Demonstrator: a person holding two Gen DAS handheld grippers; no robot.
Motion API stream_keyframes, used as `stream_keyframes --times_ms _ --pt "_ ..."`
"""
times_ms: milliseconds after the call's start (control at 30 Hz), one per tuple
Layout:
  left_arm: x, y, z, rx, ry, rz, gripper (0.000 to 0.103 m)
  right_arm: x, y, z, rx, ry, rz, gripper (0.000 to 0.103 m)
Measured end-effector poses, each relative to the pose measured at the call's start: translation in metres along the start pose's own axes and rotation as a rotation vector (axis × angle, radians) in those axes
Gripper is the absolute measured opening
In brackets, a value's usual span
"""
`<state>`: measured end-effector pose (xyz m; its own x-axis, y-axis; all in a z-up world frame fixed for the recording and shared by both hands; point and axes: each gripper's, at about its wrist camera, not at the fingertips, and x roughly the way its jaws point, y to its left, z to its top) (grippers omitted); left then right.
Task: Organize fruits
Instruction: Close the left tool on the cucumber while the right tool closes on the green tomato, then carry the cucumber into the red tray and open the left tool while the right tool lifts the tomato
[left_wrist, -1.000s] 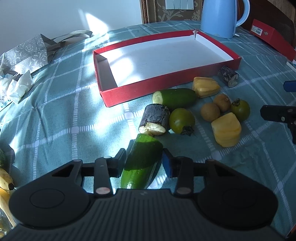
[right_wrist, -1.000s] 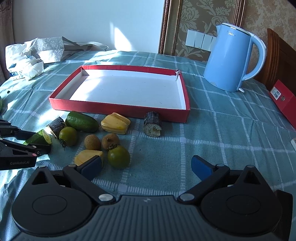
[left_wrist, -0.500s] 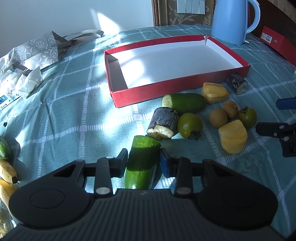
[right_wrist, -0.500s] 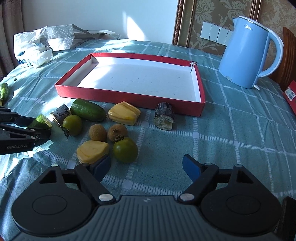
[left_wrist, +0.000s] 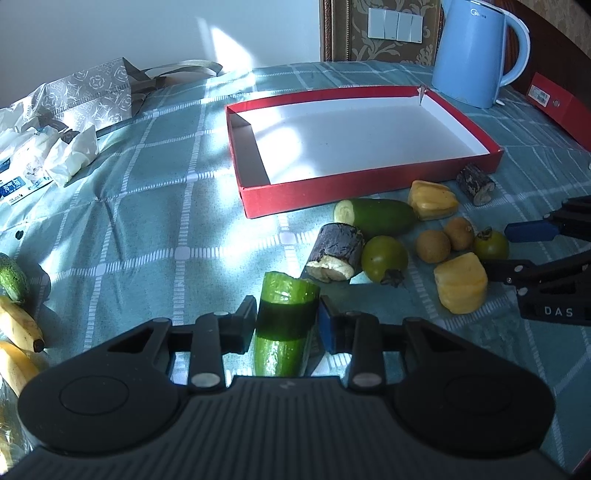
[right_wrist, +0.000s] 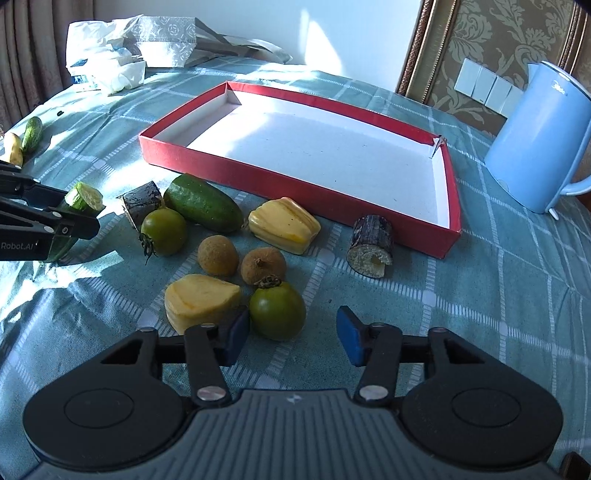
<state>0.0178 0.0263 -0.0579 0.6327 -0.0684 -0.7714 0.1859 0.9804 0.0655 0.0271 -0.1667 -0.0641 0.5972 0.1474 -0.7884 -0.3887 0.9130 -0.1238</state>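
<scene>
The left gripper (left_wrist: 286, 325) is clamping a cut cucumber piece (left_wrist: 286, 314) between its pads, angling down over the checked tablecloth (left_wrist: 159, 206); its side reads "Robot.AI". The right gripper (right_wrist: 291, 338) — marked "DAS" — is closing its jaws, and a green tomato (right_wrist: 277, 312) is sitting between them, against the left pad but clear of the right one. Beyond are lying two yellow jackfruit chunks (right_wrist: 201, 301), two brown longans (right_wrist: 218, 254), a second green tomato (right_wrist: 163, 230), one larger cucumber half (right_wrist: 201, 203) and two dark bark-skinned cut pieces (right_wrist: 371, 240). The red tray (right_wrist: 295, 177) is sitting just behind the fruit. The blue kettle (left_wrist: 472, 55) is carrying small lettering — too small to read.
</scene>
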Motion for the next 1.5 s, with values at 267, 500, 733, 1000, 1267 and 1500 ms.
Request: stream_keyframes --times_ms 267,500,733,1000,1267,1500 --pt "-0.006 0.008 0.002 -0.029 -0.007 0.009 0.031 0.006 0.01 0.004 -0.097 -0.01 0.006 0.038" --pt "-0.007 0.005 0.001 -0.034 -0.009 0.025 0.031 0.005 0.014 0.001 -0.142 -0.028 0.006 0.032" --pt "-0.008 0.006 0.001 -0.045 -0.012 0.031 0.031 -0.002 0.012 -0.002 -0.108 -0.057 -0.007 0.032" --pt "-0.014 0.004 0.004 -0.043 -0.018 0.032 0.03 -0.016 0.011 -0.002 -0.11 -0.091 -0.029 0.032" --pt "-0.023 -0.002 0.025 -0.034 -0.063 0.026 0.03 -0.037 0.0 -0.004 -0.088 -0.127 -0.064 0.032" --pt "-0.005 -0.017 0.069 -0.015 -0.094 -0.005 0.03 -0.054 -0.014 -0.011 -0.045 -0.141 -0.094 0.032"
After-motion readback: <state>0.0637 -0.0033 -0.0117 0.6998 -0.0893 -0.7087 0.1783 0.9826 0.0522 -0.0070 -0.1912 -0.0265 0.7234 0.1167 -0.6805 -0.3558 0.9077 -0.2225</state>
